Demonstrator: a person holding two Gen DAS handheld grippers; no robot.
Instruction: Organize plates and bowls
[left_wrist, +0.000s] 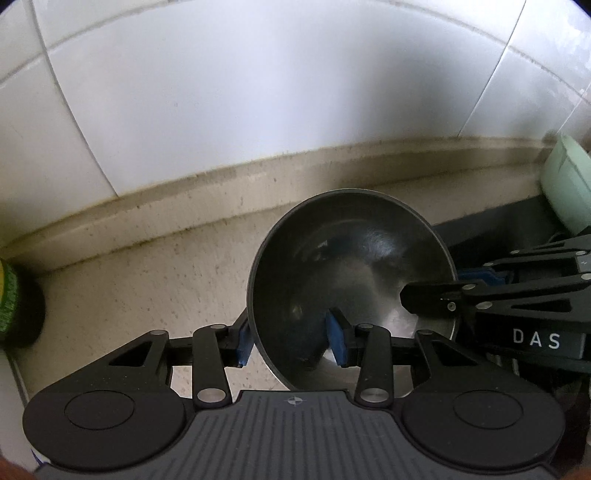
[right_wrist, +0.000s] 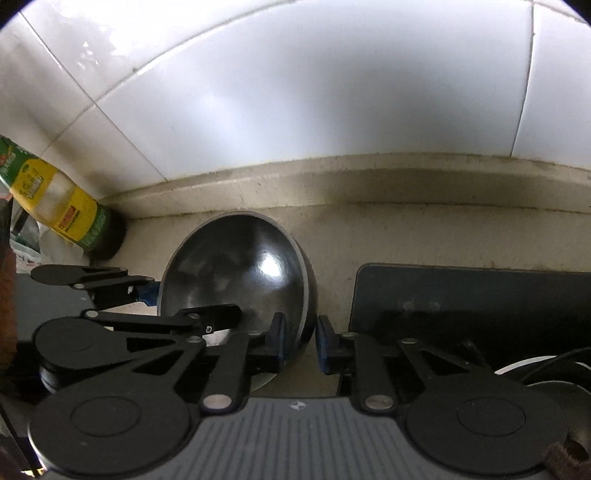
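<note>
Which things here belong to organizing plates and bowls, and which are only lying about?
For the job:
steel bowl
green bowl
dark tray
left tongs
right tongs

Lying about:
yellow-green bottle

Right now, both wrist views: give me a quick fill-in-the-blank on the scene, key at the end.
1. Both grippers straddle the rim of the round ____ metal bowl.
2. The left gripper has one blue pad inside the bowl and one ____ it.
3. The yellow-and-green labelled bottle leans against the white ____ wall.
4. The right gripper is right beside a flat ____ tray.

Missing: dark; outside; tiled; black
</note>
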